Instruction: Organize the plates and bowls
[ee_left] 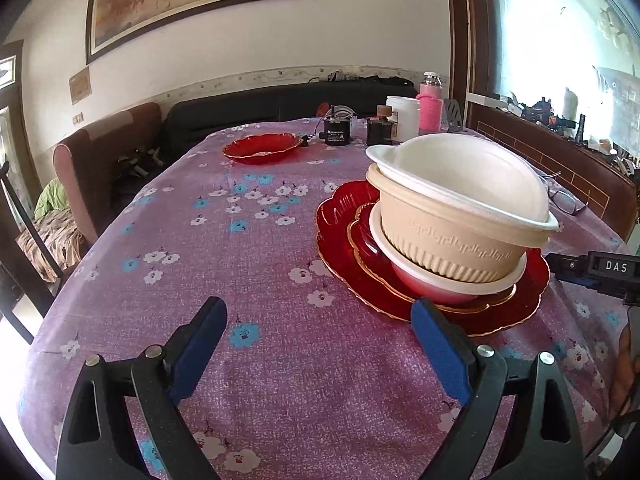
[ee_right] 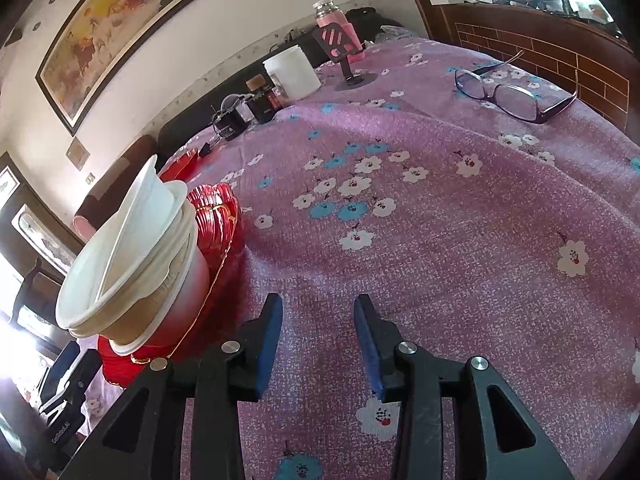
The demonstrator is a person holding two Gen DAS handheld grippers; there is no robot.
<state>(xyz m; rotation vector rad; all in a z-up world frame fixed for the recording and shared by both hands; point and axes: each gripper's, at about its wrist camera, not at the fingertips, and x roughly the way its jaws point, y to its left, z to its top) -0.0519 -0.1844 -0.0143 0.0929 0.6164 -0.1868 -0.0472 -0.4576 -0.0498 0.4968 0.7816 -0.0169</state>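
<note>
Item, far left of the table point(ee_left: 280, 264): one red dish point(ee_left: 262, 147), still apart from the rest. Item, right: the stack point(ee_left: 448, 224) of bowls on red plates. Your left gripper point(ee_left: 318, 326) has fingers wide apart and empty; your right gripper point(ee_right: 318, 322) has fingers parted, gripping nothing. Next step, likely: fetch the dish and nest it.
</note>
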